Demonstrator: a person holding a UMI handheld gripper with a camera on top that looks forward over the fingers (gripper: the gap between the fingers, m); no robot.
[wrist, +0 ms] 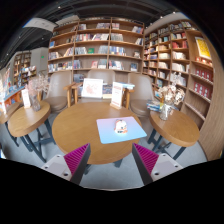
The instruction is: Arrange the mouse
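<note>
A small white mouse [121, 126] lies on a light blue mat [119, 129] on a round wooden table [80, 124]. My gripper [111, 157] is held well back from the table, above the floor. Its two fingers with magenta pads [76, 155] stand wide apart with nothing between them. The mat and mouse lie beyond the fingers, roughly midway between them.
Two more round wooden tables stand to the left [26, 117] and right [180, 126]. Chairs [139, 92] and signs [92, 88] stand behind the middle table. Tall bookshelves [97, 45] line the back and right walls. Grey floor [110, 172] lies between the fingers and the table.
</note>
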